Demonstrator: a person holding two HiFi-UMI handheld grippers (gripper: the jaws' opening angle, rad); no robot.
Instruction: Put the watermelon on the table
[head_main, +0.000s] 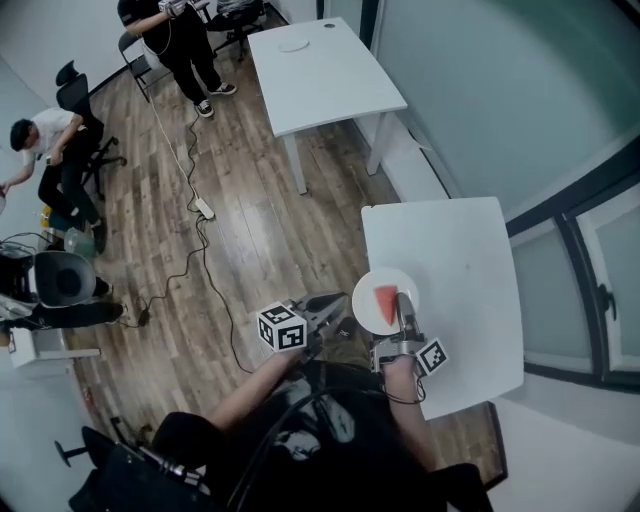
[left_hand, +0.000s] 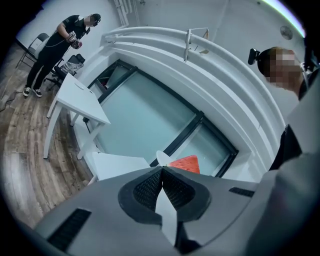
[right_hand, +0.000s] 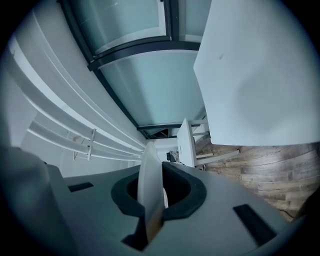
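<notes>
From the left in the head view we count two people: one seated person (head_main: 45, 150) by a black office chair (head_main: 75, 90) and one standing person (head_main: 178, 40) at the top. Both are well apart from us. One white power strip (head_main: 205, 208) lies on the wooden floor (head_main: 250, 230) with its cables trailing. There are two white tables. The far table (head_main: 320, 80) bears one small dish (head_main: 293, 45), and the near table (head_main: 455, 260) is at the right. We hold two grippers, each with one marker cube, the left cube (head_main: 282, 327) and the right cube (head_main: 432, 356). The left gripper (head_main: 338, 312) (left_hand: 161, 175) has its jaws clenched together on the rim of the one white plate (head_main: 372, 283) (left_hand: 160, 158), which pokes out past its tips. On that plate lies the single red watermelon slice (head_main: 386, 303) (left_hand: 185, 163), close to the centre. The right gripper (head_main: 404, 305) (right_hand: 152, 185) clamps the plate's near rim, and in its own view the plate (right_hand: 149, 175) stands edge-on between the dark pads. The plate shows over the left edge of the near table, and we cannot tell whether it rests there or hangs above it.
</notes>
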